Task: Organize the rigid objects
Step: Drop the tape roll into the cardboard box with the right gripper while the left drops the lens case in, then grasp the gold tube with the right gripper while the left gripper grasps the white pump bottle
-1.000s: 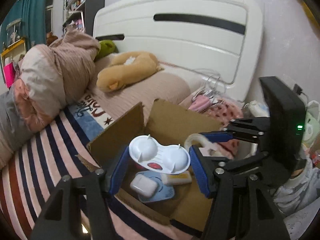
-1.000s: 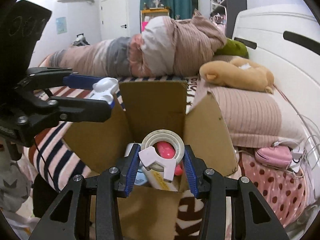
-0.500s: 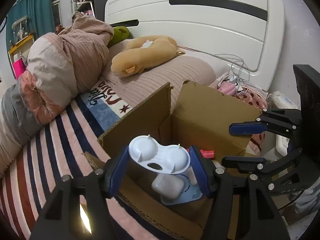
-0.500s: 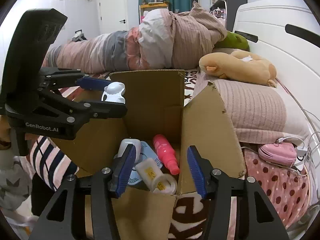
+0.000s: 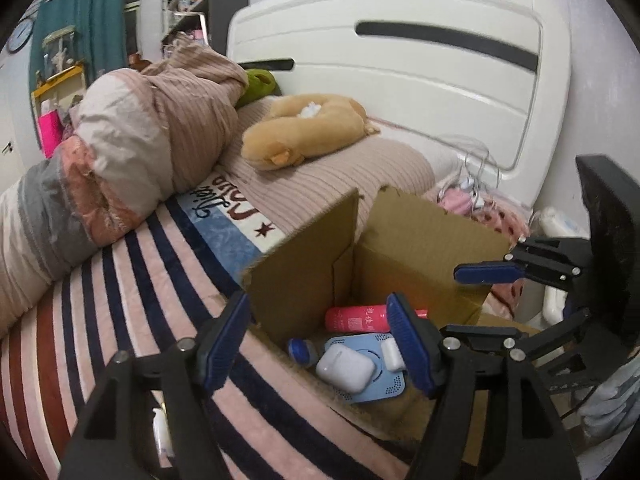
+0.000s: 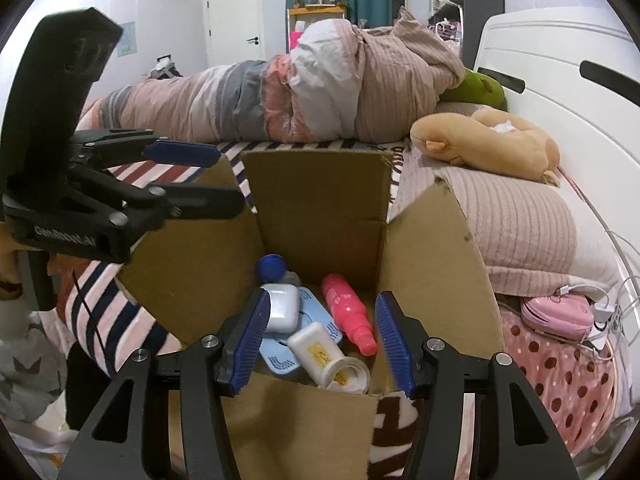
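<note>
Inside cardboard box (image 6: 432, 264): pink bottle (image 6: 348, 312)

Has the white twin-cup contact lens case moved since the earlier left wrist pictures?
Yes. It no longer sits between the left hand-held gripper fingers above the brown cardboard box; the gripper is open, and where the case went cannot be seen.

A tan plush toy (image 5: 308, 130) lies far on the striped bed (image 5: 100, 312), left of the white headboard (image 5: 400, 60); a rolled quilt (image 5: 132, 148) sits further left.
</note>
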